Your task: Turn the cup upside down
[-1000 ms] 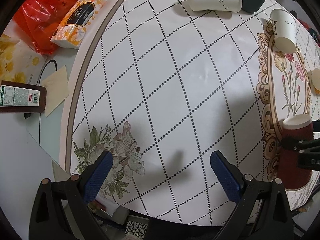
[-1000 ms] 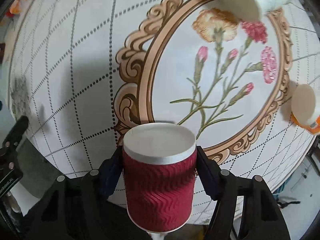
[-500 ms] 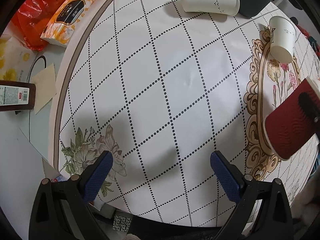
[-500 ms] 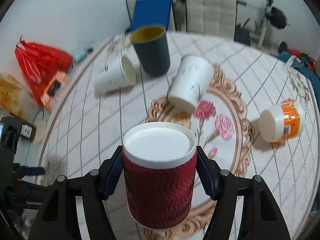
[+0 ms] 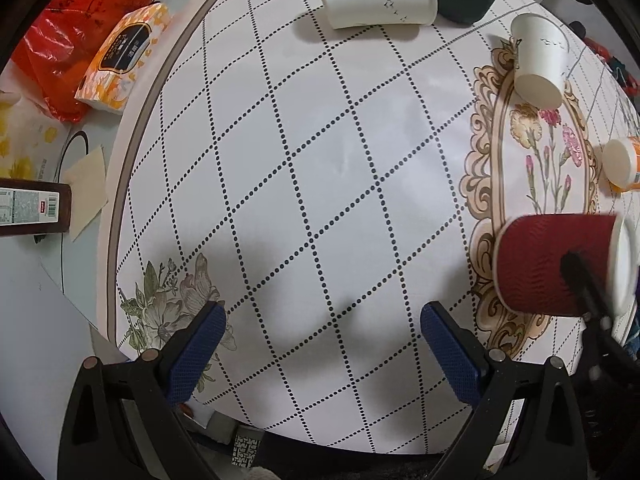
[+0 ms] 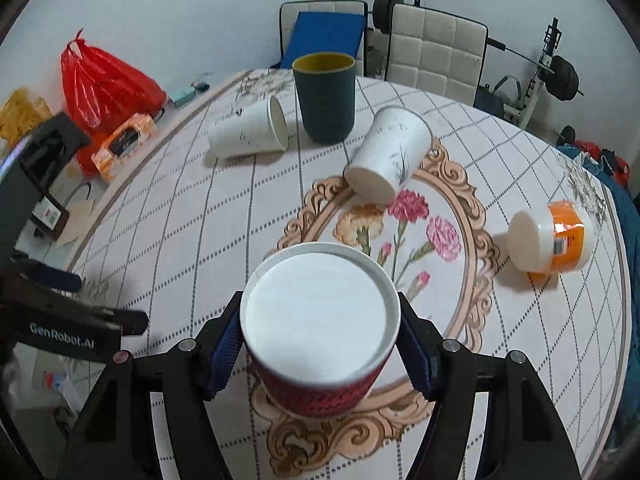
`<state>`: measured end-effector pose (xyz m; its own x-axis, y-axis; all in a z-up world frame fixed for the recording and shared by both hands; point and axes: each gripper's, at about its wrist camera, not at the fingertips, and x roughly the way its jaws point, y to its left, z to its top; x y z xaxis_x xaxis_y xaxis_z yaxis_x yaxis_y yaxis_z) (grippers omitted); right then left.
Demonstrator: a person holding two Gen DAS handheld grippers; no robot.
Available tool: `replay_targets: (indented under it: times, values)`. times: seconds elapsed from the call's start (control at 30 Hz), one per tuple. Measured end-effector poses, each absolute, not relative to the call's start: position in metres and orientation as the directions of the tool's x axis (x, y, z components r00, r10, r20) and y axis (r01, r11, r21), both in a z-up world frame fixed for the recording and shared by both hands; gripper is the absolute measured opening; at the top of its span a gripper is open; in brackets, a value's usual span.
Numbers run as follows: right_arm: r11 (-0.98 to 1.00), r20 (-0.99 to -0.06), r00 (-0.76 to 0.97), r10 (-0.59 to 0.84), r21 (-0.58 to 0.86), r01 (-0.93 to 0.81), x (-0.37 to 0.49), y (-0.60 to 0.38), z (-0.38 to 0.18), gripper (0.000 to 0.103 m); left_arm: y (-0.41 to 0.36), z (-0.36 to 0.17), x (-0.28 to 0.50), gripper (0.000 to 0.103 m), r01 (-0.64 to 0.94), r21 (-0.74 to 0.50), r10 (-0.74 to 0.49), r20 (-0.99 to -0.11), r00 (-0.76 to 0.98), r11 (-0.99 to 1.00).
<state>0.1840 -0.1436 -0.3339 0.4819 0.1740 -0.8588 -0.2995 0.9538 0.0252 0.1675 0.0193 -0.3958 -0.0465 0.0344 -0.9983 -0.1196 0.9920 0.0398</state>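
Note:
A red ribbed paper cup [image 6: 320, 320] with a white base is held in my right gripper [image 6: 320, 344], whose blue pads press both its sides. Its white base faces the right wrist camera and its mouth points away toward the table. In the left wrist view the cup [image 5: 552, 264] lies on its side in the air above the floral oval at the right. My left gripper [image 5: 320, 344] is open and empty, low over the near edge of the round table [image 5: 320, 160].
Two white paper cups [image 6: 250, 130] [image 6: 390, 154] lie on their sides, beside an upright dark cup [image 6: 324, 98]. An orange-labelled tub [image 6: 550, 238] lies at the right. A red bag [image 6: 106, 84], tissue pack [image 5: 124, 58] and brown bottle [image 5: 32, 210] sit left of the table.
My right gripper lifted the red cup off the table and turned it from standing to lying sideways. The left gripper stayed open and shifted only slightly.

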Motion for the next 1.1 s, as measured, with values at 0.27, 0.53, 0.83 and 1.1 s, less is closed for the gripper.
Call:
replay_targets:
  times: [0.27,0.53,0.83,1.1]
  values:
    - [0.979,-0.905,0.415,0.094,0.008,-0.204,0.171,-0.157,-0.33,0.093,0.004,-0.36,0.155,0.1,-0.058,0.051,0.054,-0.997,0.048,0.997]
    - [0.993,-0.941,0.334,-0.055,-0.017,0.115,0.121,-0.196,-0.28,0.095,0.001,-0.314,0.131,0.1,0.075,0.033,0.02,-0.985,0.169,0.997]
    - [0.966,-0.914,0.372,-0.16,-0.068,0.25,0.057,-0.199,-0.219,0.095,-0.014,-0.257,0.09,0.1,0.194,0.026,-0.031,-0.958,0.285,0.981]
    - [0.967,-0.902,0.408,-0.144,-0.04,0.252,0.017,-0.196,-0.176,0.095,-0.015,-0.204,0.06,0.1,0.193,0.013,-0.059,-0.929,0.366,0.981]
